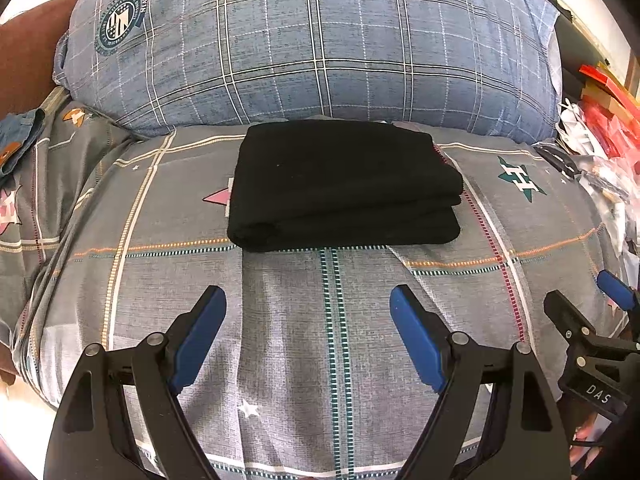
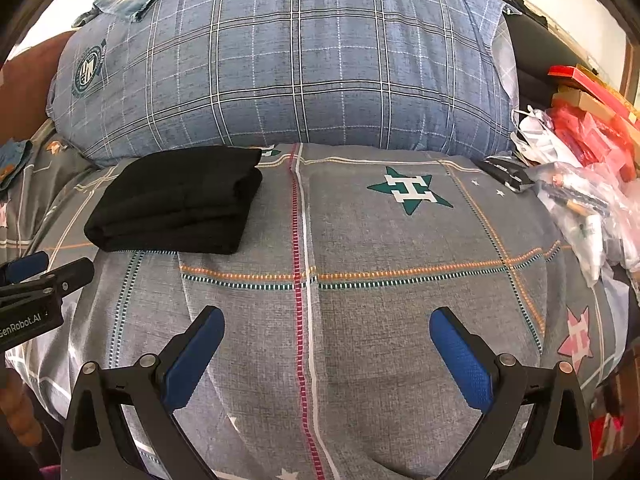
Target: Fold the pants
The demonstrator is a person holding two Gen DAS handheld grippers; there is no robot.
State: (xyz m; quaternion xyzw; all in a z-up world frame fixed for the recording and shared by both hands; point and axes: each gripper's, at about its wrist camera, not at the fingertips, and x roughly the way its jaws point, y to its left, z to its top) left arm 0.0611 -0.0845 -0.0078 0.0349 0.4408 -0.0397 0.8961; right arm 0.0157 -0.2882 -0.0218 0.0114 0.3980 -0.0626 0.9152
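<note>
- Over on the far left, I see a scrap of denim (image 1: 18, 142) at the bed's edge, well apart from the work and of no concern to me.
- Ahead of my left hand-held gripper (image 1: 308, 308), the black pants (image 1: 340, 188) lie on the grey patterned bedspread (image 1: 280, 320) as a compact rectangle of several stacked layers, their far edge close to the blue plaid pillow (image 1: 312, 48).
- My left hand-held gripper stands wide, with nothing between its blue pads (image 1: 202, 336), and hangs over bare bedspread on the near side of the pants, not touching them.
- I judge the folding to be finished or nearly so: the stack looks tidy, its edges roughly aligned.
- My right hand-held gripper (image 2: 327, 320) is also spread wide and empty; from it the pants (image 2: 176, 204) sit far and to the left, well apart.
- Any next move, I reckon, calls for little: perhaps a light press to flatten the top layer, or simply drawing both hand-held grippers back without snagging the cloth.
- Along the right edge, a clutter of plastic bags (image 2: 580, 208) and red boxes (image 2: 592, 128) lies clear of the pants.
</note>
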